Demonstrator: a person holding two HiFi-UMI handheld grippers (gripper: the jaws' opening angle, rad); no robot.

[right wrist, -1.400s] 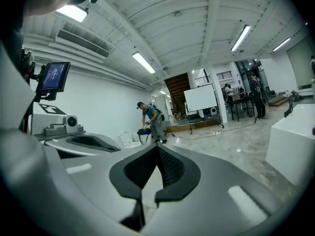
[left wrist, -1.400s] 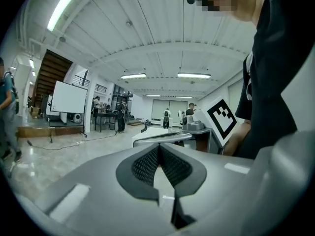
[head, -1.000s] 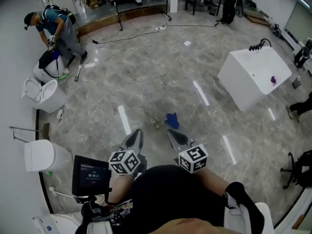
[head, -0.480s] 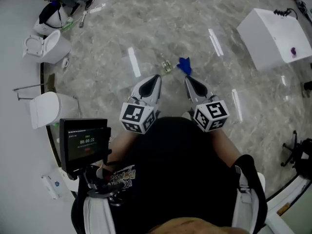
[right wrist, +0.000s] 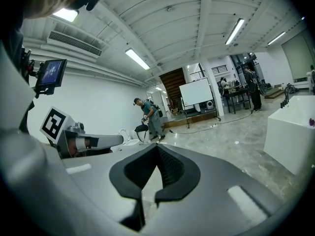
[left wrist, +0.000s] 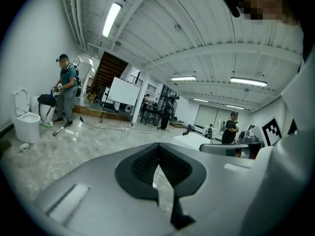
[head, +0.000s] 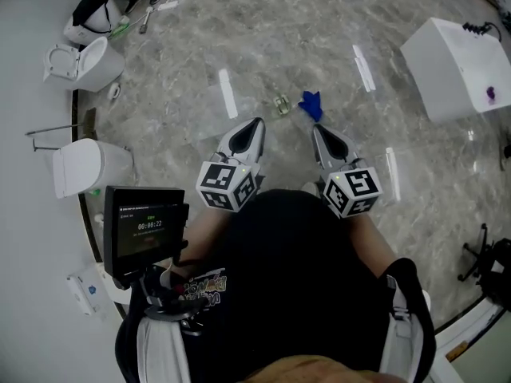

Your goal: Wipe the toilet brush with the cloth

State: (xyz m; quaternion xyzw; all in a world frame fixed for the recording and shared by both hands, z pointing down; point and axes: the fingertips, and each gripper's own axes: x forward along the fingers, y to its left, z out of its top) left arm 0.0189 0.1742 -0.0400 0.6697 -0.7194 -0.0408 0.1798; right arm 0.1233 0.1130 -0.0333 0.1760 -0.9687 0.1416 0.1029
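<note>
Nearer now, the left claw (head: 256, 124) and right claw (head: 318, 129) stay shut and empty; closed, they might shove away the cloth (head: 310, 104) just ahead.

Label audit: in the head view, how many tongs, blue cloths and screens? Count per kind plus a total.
Tongs: 2 (left tongs, right tongs)
Blue cloth: 1
Screen: 1
Total: 4

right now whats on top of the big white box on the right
A small purple object lies on top of the white box, with a dark fitting at its far edge. The box's right end runs out of frame, unseen.
</note>
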